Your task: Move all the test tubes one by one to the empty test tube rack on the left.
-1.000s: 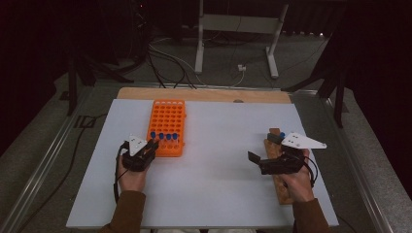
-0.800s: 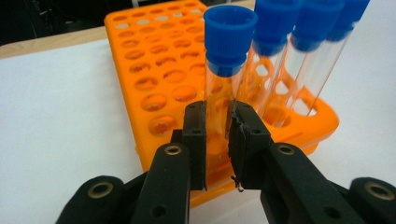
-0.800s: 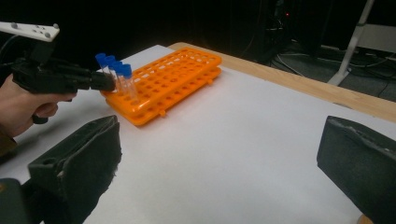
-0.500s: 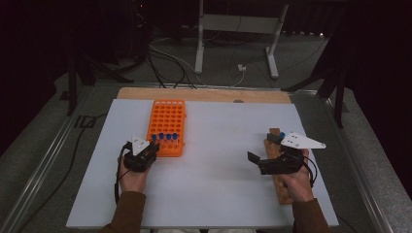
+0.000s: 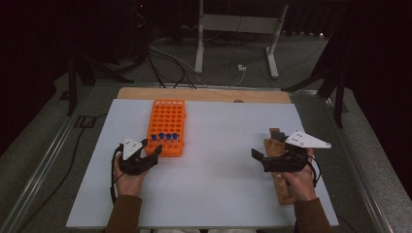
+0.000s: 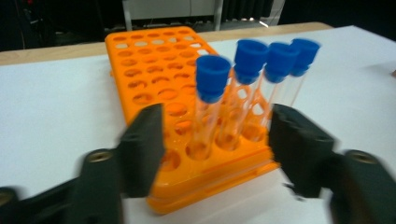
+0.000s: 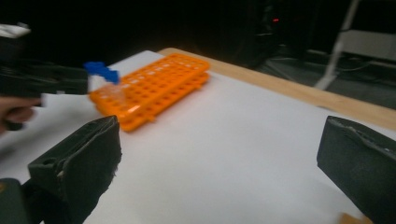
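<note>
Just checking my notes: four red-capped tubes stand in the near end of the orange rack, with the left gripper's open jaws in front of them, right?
Not quite: the caps are blue, as the left gripper view shows. Four tubes do stand at the near end of the orange rack, the left gripper open before them.

Dim room, evenly lit white table [image 5: 218, 145]; both gripper views are soft with motion blur.

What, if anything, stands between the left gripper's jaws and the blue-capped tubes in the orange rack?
Nothing visible does. The left gripper has just opened; its jaws flank the nearest blue-capped tube in the orange rack without touching it. Three more tubes stand behind it.
</note>
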Motion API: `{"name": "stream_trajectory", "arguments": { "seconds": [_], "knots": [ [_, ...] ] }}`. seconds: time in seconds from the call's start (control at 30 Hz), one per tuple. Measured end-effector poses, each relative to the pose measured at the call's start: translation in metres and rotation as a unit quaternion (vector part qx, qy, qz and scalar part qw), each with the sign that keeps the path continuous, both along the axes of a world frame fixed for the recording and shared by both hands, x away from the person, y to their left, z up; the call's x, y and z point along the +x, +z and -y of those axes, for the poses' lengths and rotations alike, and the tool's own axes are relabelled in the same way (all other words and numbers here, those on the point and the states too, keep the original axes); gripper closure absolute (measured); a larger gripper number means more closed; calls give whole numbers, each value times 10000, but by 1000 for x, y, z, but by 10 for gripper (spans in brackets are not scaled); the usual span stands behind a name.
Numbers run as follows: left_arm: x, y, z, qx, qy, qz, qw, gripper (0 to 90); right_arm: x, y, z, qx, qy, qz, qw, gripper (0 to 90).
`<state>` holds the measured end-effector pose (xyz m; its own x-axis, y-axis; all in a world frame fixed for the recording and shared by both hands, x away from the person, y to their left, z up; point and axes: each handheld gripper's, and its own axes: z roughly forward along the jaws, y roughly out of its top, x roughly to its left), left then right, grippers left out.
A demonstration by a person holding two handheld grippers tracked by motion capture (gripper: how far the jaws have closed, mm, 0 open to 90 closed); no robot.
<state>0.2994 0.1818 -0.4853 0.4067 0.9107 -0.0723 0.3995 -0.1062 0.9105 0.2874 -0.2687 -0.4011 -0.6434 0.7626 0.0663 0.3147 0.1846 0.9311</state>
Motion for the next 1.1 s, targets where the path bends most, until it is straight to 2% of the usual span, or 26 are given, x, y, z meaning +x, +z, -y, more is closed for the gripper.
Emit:
{"name": "stream_trajectory", "arguments": {
  "seconds": [0.1, 0.27, 0.47, 0.57, 0.67, 0.77, 0.87, 0.97, 1.1],
  "knots": [
    [-3, 4, 2, -227, -38, -52, 9997, 171, 0, 4, 6, 28, -142, 92, 9999, 0],
    [-6, 13, 4, -378, -182, 7, 9991, 12, 3, 8, 25, 182, -368, 128, 9991, 13],
    [-6, 19, 10, -426, -352, 108, 9984, 7, 8, 6, 47, 291, -700, 71, 9971, 80],
    [-7, 20, 12, -470, -403, 105, 9980, 7, 10, 3, 54, 154, -892, 55, 9959, 107],
    [-7, 22, 11, -495, -400, 110, 9979, 7, 13, 1, 59, -92, -1052, 74, 9944, 165],
    [-8, 23, 11, -536, -395, 129, 9977, 7, 18, -5, 62, -338, -1148, 17, 9928, 343],
    [-9, 23, 11, -561, -392, 125, 9976, 7, 25, -15, 64, -440, -1148, -97, 9924, 480],
    [-9, 22, 11, -557, -403, 114, 9976, 7, 34, -25, 64, -596, -1224, -221, 9904, 557],
    [-8, 21, 11, -534, -386, 82, 9978, 7, 44, -33, 66, -685, -1300, -358, 9885, 621]
  ]
}}
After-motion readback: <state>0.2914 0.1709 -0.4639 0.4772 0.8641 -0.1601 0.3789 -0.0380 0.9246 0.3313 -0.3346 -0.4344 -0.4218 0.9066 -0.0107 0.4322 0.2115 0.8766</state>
